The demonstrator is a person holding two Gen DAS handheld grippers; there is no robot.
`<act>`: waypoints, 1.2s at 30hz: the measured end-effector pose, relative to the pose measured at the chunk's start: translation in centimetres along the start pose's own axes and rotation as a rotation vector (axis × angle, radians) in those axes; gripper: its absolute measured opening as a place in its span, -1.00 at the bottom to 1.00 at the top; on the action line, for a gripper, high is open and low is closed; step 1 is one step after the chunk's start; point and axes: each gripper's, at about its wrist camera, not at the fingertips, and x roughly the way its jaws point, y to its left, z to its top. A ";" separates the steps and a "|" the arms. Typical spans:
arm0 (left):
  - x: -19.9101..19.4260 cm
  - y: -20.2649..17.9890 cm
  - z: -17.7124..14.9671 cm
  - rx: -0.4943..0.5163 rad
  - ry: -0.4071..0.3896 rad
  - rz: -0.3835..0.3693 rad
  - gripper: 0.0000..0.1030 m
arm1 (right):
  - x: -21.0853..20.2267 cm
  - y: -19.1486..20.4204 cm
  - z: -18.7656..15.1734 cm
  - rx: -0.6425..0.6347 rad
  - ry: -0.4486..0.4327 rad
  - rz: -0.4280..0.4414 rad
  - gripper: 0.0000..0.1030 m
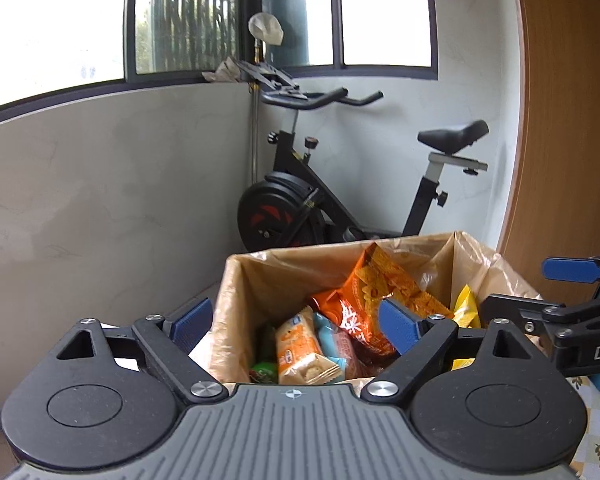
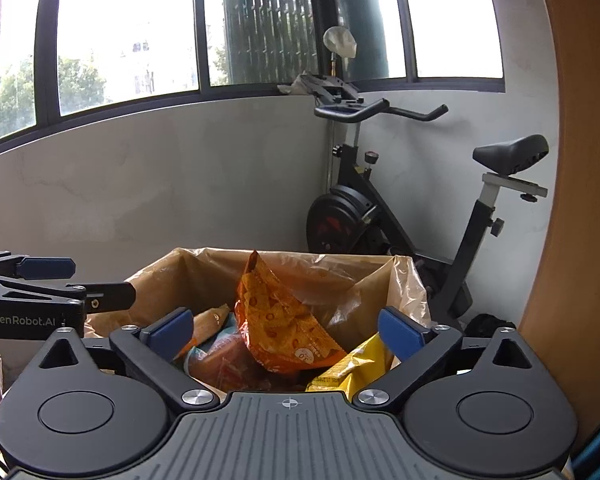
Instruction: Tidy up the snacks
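Both grippers, left gripper (image 1: 296, 320) and right gripper (image 2: 286, 326), gape wide, empty, above lined box (image 2: 404, 280); orange chip bag (image 2: 276, 320) ahead looks light, crinkly, slippery—pinch top seam.

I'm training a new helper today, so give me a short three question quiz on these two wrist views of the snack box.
1. True or false: the left tool grips a snack.
2. Which stands tallest in the plastic-lined cardboard box? A the orange patterned crisp bag B the yellow foil packet C the pale orange biscuit pack
3. Fill in: behind the box stands a black exercise ____.

Key
1. False: both it and the right tool are open and empty.
2. A
3. bike
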 end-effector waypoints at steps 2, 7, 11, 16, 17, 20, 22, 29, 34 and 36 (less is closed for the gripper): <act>-1.5 0.3 0.3 -0.001 -0.012 0.008 0.81 | -1.5 0.5 0.5 -0.004 -0.016 0.002 0.99; -5.6 0.4 0.7 0.002 -0.036 0.055 0.81 | -5.2 2.4 1.4 -0.030 -0.051 -0.034 0.99; -9.2 0.1 0.6 0.039 -0.086 0.137 0.82 | -8.4 3.3 1.9 -0.027 -0.087 -0.045 0.99; -13.4 0.5 0.5 0.003 -0.127 0.098 0.83 | -12.0 3.8 2.0 -0.012 -0.127 -0.062 0.99; -14.1 0.6 0.5 -0.007 -0.131 0.088 0.83 | -12.7 3.9 1.9 -0.011 -0.135 -0.067 0.99; -15.8 0.6 0.4 -0.011 -0.145 0.082 0.83 | -14.1 4.0 1.8 -0.004 -0.145 -0.074 0.99; -16.6 0.4 0.5 -0.009 -0.154 0.079 0.83 | -14.8 4.1 1.6 0.006 -0.141 -0.070 1.00; -17.3 0.3 0.3 -0.025 -0.167 0.061 0.83 | -15.8 4.5 1.5 -0.003 -0.138 -0.075 1.00; -17.1 0.6 0.0 -0.039 -0.165 0.059 0.83 | -15.9 4.6 1.5 -0.004 -0.135 -0.072 1.00; -17.0 0.6 0.0 -0.042 -0.164 0.062 0.83 | -15.8 4.6 1.5 -0.003 -0.131 -0.078 1.00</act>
